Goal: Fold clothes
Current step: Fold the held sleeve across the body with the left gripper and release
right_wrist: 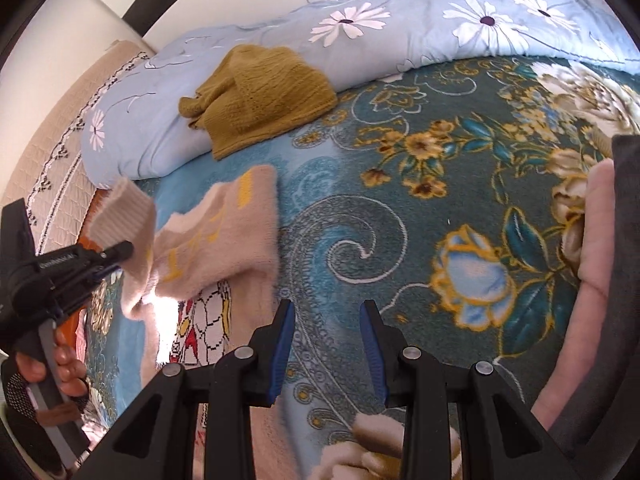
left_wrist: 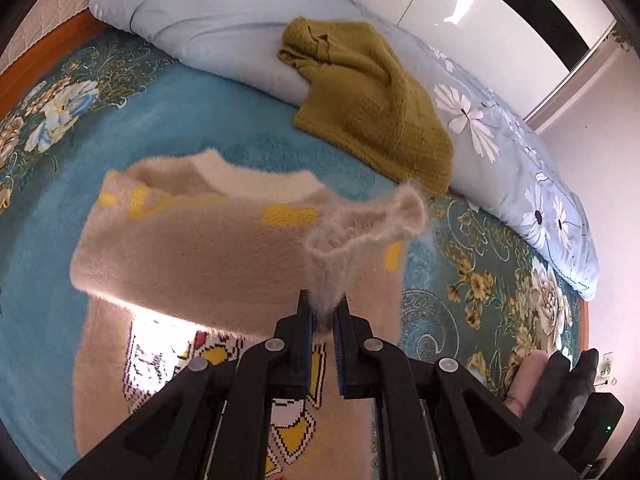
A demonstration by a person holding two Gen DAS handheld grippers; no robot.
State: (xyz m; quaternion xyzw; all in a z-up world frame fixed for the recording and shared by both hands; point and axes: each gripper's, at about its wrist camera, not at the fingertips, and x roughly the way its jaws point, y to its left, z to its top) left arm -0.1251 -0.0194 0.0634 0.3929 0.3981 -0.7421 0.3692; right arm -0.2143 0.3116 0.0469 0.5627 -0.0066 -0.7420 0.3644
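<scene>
Left tongs are pinching a fuzzy cuff of the beige sweater, which is lying partly folded on the flowered blanket of the bed. Right tongs are standing partly open above the blanket, gripping nothing. Mustard knit is resting against the blue quilt.

You see a fuzzy beige knitted sweater with yellow marks and a red, black and white motif, a mustard-yellow knitted garment, a pale blue quilt printed with white daisies, and a teal bed blanket patterned with gold-edged flowers.
</scene>
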